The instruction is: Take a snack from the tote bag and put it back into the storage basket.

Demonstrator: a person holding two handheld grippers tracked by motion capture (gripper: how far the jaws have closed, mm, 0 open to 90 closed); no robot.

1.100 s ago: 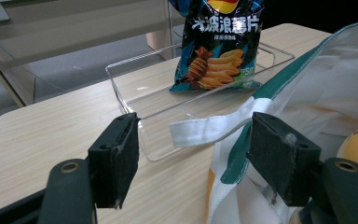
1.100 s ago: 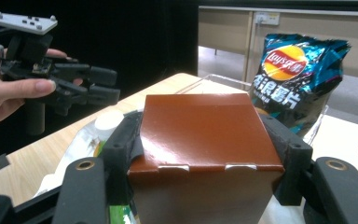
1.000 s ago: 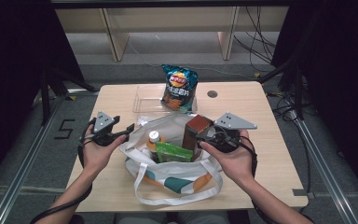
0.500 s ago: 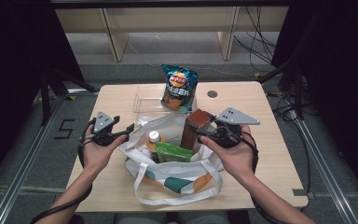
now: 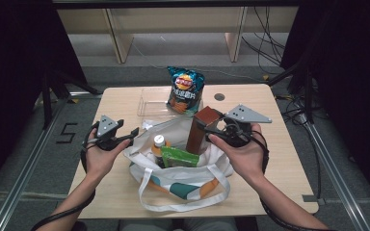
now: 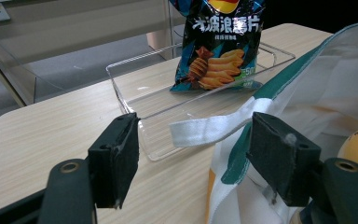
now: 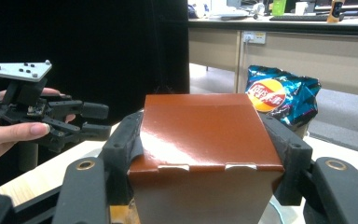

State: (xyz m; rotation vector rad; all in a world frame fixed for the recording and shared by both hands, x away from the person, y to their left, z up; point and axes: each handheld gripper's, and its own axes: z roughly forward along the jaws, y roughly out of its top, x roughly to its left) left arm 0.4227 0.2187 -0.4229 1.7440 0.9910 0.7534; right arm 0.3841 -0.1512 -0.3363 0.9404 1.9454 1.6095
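Observation:
My right gripper (image 5: 212, 133) is shut on a tall brown carton (image 5: 201, 129), holding it near its top, upright over the open white tote bag (image 5: 183, 185). In the right gripper view both pads press the carton (image 7: 200, 126) on its sides. My left gripper (image 5: 131, 136) stands open at the bag's left rim. In the left gripper view its jaws (image 6: 193, 149) are wide apart, and the bag's white strap (image 6: 209, 128) lies on the table beyond them, untouched. Inside the bag stand a white-capped bottle (image 5: 159, 143) and a green box (image 5: 180, 156).
A blue chip bag (image 5: 185, 90) leans in a clear plastic tray (image 5: 149, 102) at the table's far side, just behind the tote bag. The wooden table (image 5: 279, 159) has bare room to the right of the bag and at its left edge.
The brown carton has risen a little in my right gripper, so more of it shows above the bag. The left gripper has kept still.

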